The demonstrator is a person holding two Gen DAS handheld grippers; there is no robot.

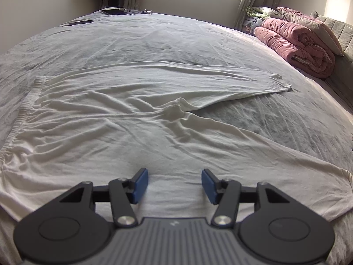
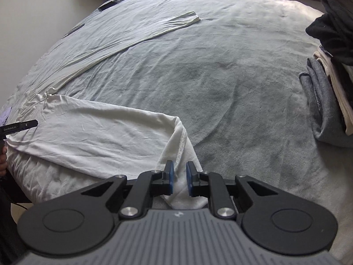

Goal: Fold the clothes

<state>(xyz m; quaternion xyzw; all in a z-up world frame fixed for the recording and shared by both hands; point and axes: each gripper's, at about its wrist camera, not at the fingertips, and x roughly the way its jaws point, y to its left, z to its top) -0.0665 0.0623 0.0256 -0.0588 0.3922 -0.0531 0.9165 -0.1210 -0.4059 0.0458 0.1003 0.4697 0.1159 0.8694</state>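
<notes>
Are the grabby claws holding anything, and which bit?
The right gripper pinches the white pants at the hem end of one leg. The left gripper is open above the pants, holding nothing.

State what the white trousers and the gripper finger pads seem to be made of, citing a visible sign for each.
White trousers: probably a soft, matte cotton-like knit; they crease finely and drape limply.
Finger pads: likely blue rubber or soft plastic, smooth and matte, set on black rigid arms.
</notes>
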